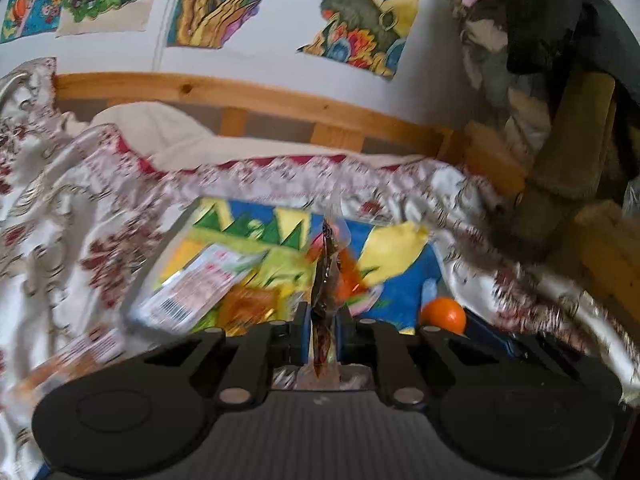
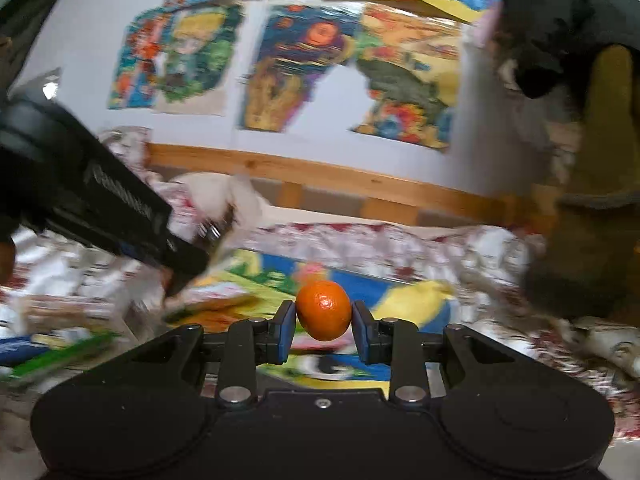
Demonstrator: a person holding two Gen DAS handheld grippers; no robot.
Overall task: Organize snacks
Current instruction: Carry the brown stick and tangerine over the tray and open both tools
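- Snacks are in both your grippers: the left gripper [image 1: 323, 326] is clenched on a thin, crinkly clear-and-dark plastic snack packet [image 1: 326, 280], which stands edge-on between the blue pads and pokes up past the fingertips.
- Your right gripper [image 2: 323, 330] has the round orange mandarin [image 2: 323, 310] between its blue pads; they look to be just touching its sides, so I judge it grasped, lightly.
- Ahead of both grippers and below them lies the bright yellow, blue and green patterned cloth [image 1: 400, 280], spread on a white bedcover with red flowers [image 1: 100, 240].
- To the left front of your left gripper, a white rectangular packet with red print and a barcode [image 1: 192, 284] lies on that cloth; other packets nearby are too blurred to name.
- Step in hand, as I read it: both items are lifted and being carried; neither is set down yet.
- Next move calls for picking a spot on the cloth for each, lowering until the item touches, then opening the jaws; the mandarin may roll, so place it against something.
- Pose: both grippers are level, fingers pointing forward toward the wooden bed rail [image 2: 320, 176], the left one coming in from the left side of the right wrist view [image 2: 120, 216].
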